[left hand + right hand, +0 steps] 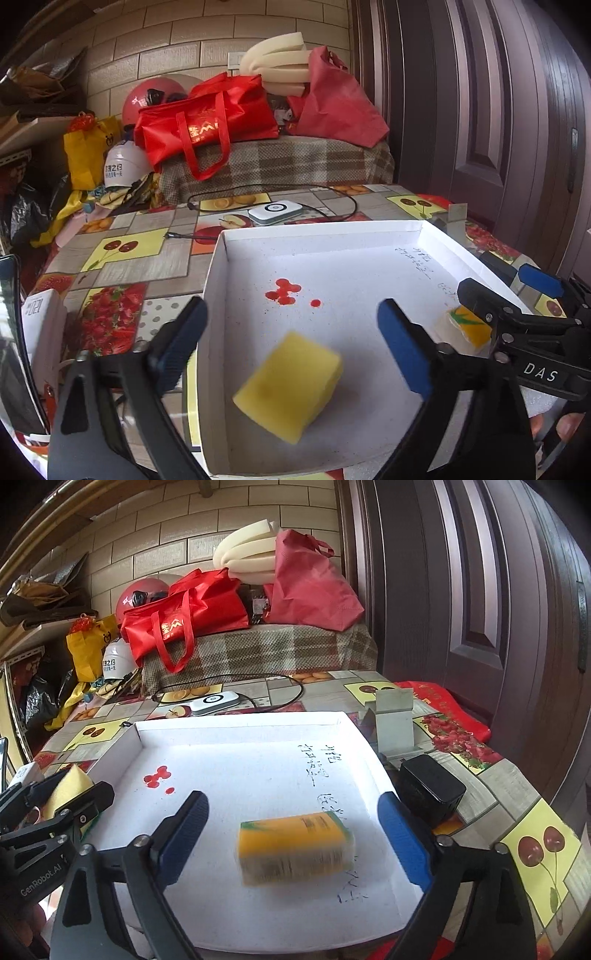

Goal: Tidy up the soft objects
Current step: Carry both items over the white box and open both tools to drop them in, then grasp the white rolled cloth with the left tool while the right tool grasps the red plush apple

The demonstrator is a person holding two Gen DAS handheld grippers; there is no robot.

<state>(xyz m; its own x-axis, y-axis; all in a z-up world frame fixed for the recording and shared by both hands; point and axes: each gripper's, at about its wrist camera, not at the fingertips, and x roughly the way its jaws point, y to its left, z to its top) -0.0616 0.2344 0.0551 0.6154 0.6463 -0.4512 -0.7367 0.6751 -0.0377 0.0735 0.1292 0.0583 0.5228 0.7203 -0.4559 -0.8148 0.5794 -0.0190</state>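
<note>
A shallow white box (332, 230) (240, 722) lies on the fruit-patterned table. A yellow sponge block (290, 386) sits loose between the wide-spread blue pads of my left gripper (293, 345), near the box's left wall; neither pad touches it. In the right wrist view an orange wrapped pack (295, 847), slightly blurred, lies in the box between the pads of my right gripper (293, 830), which also stands open and clear of it. The right gripper (509, 295) shows at the left view's right edge beside the orange pack (467, 325). The sponge (68, 786) peeks behind the left gripper (55, 812).
A white charger puck (275, 212) with a black cable lies behind the box. A black adapter (430, 788) and a white stand (393, 725) sit right of the box. Red bags (207, 122), helmets and foam strips pile up behind the table. A dark door fills the right.
</note>
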